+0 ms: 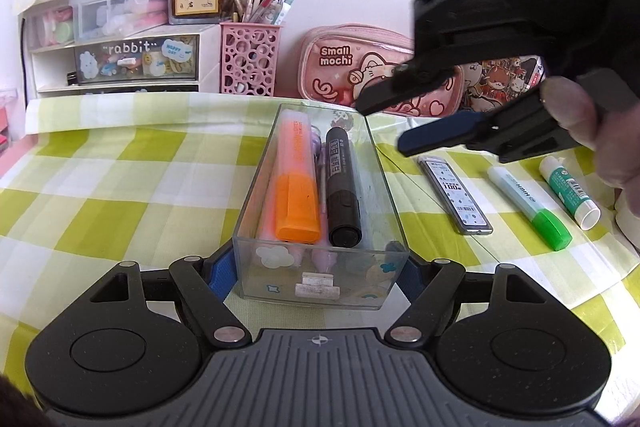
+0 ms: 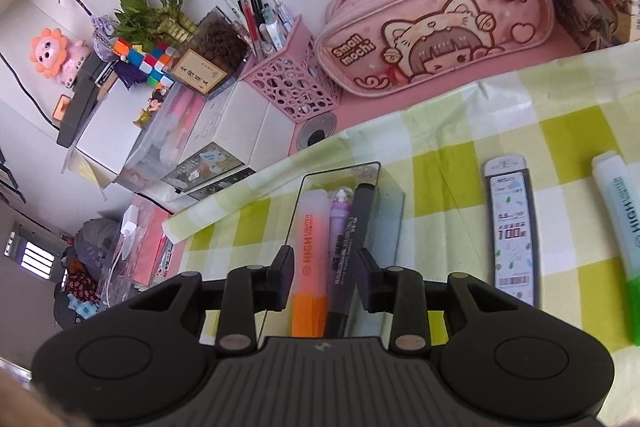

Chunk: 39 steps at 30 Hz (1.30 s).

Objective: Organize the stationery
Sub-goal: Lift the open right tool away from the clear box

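Note:
A clear plastic box (image 1: 280, 283) stands on the green checked cloth. My left gripper (image 1: 316, 275) is shut on it, blue pads pressed to both side walls. Inside lie an orange highlighter (image 1: 296, 179), a purple pen (image 1: 320, 163) and a black marker (image 1: 342, 187). My right gripper (image 1: 380, 127) hovers above the box's far right corner, open, with nothing between its fingers. In the right wrist view that gripper (image 2: 326, 275) looks down over the box (image 2: 340, 169) and the orange highlighter (image 2: 308, 247). A lead refill case (image 1: 456, 195), a green highlighter (image 1: 528, 199) and a glue stick (image 1: 568, 191) lie to the right.
A pink pencil case (image 1: 352, 67), a pink pen holder (image 1: 250, 59) full of pens and a drawer unit (image 1: 120, 59) line the back wall. A person's hand (image 1: 592, 131) holds the right gripper. The lead refill case (image 2: 514, 227) and green highlighter (image 2: 624, 227) lie right of the box.

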{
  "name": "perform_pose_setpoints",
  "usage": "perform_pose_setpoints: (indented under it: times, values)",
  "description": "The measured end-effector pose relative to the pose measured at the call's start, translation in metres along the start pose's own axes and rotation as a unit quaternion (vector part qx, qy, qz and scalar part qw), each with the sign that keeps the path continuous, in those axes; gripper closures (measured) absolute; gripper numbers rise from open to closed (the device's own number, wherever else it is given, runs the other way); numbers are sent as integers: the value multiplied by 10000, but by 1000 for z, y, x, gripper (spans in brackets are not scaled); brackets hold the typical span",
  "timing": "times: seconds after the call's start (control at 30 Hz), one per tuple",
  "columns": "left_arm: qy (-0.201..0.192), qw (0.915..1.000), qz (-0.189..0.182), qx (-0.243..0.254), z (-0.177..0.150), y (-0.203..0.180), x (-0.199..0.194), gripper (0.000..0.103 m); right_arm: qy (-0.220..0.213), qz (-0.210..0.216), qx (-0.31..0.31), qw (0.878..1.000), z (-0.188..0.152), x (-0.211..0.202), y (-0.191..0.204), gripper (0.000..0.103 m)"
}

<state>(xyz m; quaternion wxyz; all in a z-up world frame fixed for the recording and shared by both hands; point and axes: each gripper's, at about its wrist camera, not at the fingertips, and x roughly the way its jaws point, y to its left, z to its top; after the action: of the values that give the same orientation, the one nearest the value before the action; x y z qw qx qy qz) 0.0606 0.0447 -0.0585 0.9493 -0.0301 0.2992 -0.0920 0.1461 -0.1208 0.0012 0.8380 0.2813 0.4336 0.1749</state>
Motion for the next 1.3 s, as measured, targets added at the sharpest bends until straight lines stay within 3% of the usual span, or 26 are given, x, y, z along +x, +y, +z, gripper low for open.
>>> perform_pose_setpoints:
  times: [0.47, 0.97, 1.3]
  values:
    - [-10, 10000, -24, -35, 0, 1, -1, 27, -921, -628, -772, 9908, -27, -51, -5, 30]
    - [1, 10000, 10, 1, 0, -1, 0, 27, -1485, -1178, -1272, 9736, -57, -88, -34, 26]
    - [-4, 10000, 12, -7, -1, 0, -1, 28, -1612, -1499, -1499, 9639, -70, -101, -47, 26]
